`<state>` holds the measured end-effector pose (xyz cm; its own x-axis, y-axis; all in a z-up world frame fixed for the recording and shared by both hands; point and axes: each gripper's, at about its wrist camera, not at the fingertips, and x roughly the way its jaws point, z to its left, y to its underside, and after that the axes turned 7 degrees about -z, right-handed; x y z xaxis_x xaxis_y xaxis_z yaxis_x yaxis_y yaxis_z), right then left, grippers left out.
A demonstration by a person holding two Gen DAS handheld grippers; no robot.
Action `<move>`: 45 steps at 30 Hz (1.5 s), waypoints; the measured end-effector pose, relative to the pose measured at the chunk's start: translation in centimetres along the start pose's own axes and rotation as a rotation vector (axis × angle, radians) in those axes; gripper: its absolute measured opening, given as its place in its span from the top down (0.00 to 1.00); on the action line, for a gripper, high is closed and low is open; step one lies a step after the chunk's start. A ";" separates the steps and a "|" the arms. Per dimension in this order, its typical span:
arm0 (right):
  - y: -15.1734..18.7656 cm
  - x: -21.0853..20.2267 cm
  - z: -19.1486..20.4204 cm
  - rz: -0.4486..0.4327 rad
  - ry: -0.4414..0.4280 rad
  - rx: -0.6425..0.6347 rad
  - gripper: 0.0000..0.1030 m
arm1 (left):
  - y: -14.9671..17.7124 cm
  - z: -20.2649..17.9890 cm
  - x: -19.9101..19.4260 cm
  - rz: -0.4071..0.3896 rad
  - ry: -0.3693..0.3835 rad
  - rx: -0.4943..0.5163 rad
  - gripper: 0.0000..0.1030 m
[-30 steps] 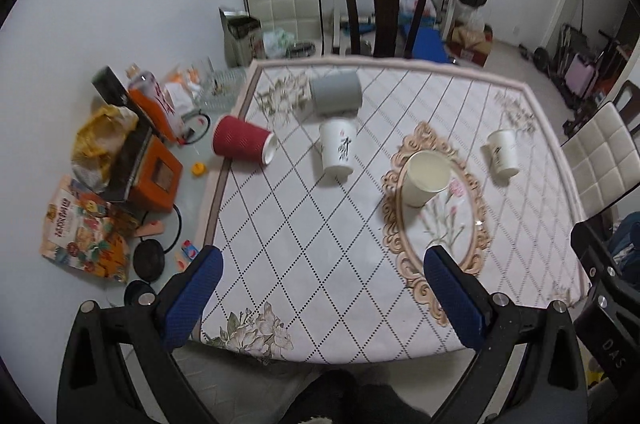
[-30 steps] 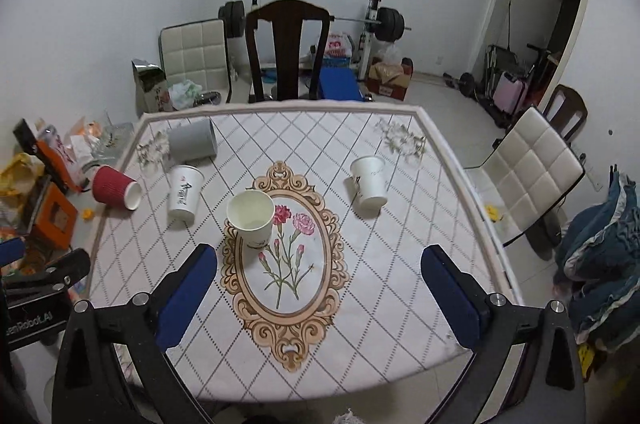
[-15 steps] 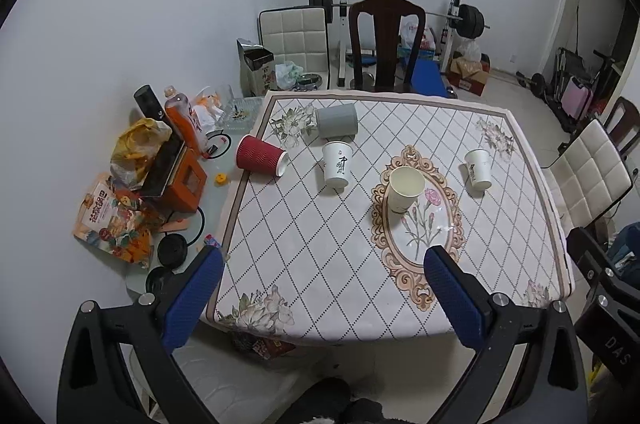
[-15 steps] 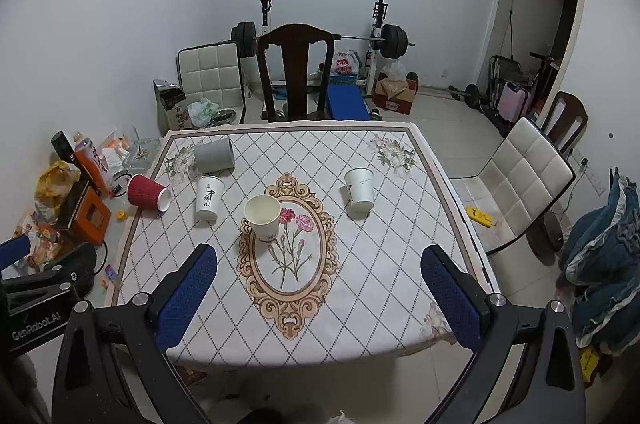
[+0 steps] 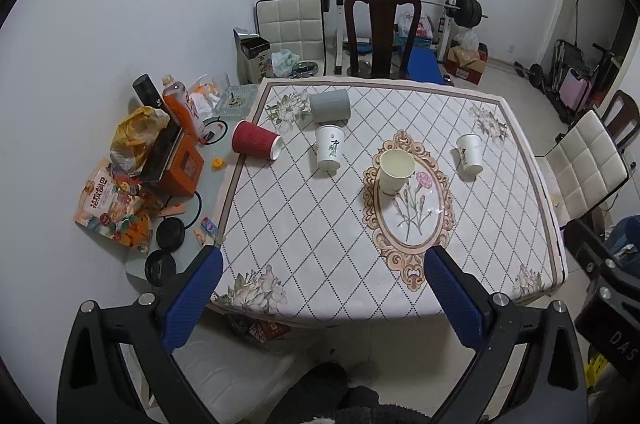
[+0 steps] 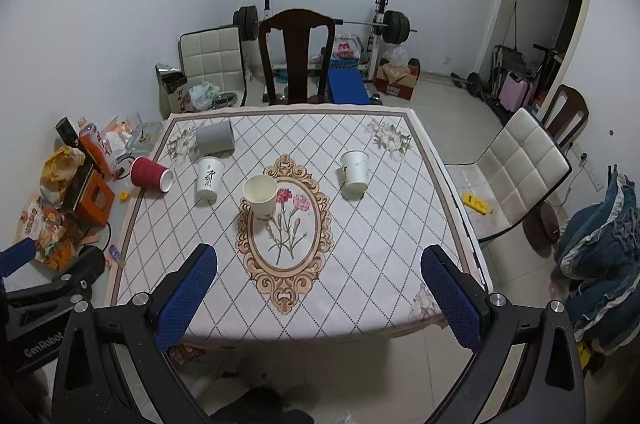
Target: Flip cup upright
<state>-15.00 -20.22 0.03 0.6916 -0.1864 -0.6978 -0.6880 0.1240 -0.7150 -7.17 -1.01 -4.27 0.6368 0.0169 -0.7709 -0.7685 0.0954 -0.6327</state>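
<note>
Your left gripper (image 5: 322,278) hangs above the near edge of the table (image 5: 320,264), blue pads (image 5: 194,294) spread wide, nothing between them. Your right gripper (image 6: 318,278) hangs the same way over the near edge, pads (image 6: 450,298) wide apart and empty; the left gripper's black body shows at the lower left of the right wrist view.

Five cups sit on the diamond-patterned cloth (image 6: 360,264), all well apart from both grippers. A cream cup (image 5: 395,171) stands upright, mouth up, on the far left rim of the floral oval (image 5: 412,220) at the table's centre. A white cup (image 5: 330,153) with black calligraphy lies on its side left of it, and beyond that a grey cup (image 5: 330,107) lies on its side near the far left corner, close to the white one. A red cup (image 5: 256,145) lies on its side at the left edge, mouth toward the centre. A second white cup (image 5: 469,157) lies tipped toward the right side, apart from the rest.

Snack bags (image 5: 112,208), an orange box (image 5: 180,170) and bottles (image 5: 178,106) clutter the glass side table at left. A dark wooden chair (image 6: 296,56) stands at the far side, a barbell rack (image 6: 380,28) behind it, a cream padded chair (image 6: 520,164) at right.
</note>
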 end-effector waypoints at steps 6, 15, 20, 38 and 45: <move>-0.7 0.5 0.1 0.008 0.000 -0.019 0.00 | -0.3 0.1 0.1 0.003 -0.017 -0.019 0.01; -1.0 1.1 0.3 0.012 -0.005 -0.020 0.00 | -1.0 0.1 0.3 -0.003 -0.028 -0.025 0.01; -1.1 1.3 0.4 0.016 -0.007 -0.020 0.00 | -1.0 0.1 0.3 -0.001 -0.030 -0.027 0.01; -0.9 3.4 0.9 0.053 -0.034 -0.020 0.00 | -1.8 0.8 1.7 0.007 -0.060 -0.034 0.01; -1.0 3.6 0.8 0.055 -0.034 -0.021 0.00 | -1.8 0.6 2.3 0.011 -0.058 -0.027 0.01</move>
<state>-11.66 -20.23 -1.84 0.6593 -0.1464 -0.7375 -0.7295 0.1130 -0.6746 -4.29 -0.52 -4.84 0.6301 0.0754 -0.7728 -0.7765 0.0682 -0.6264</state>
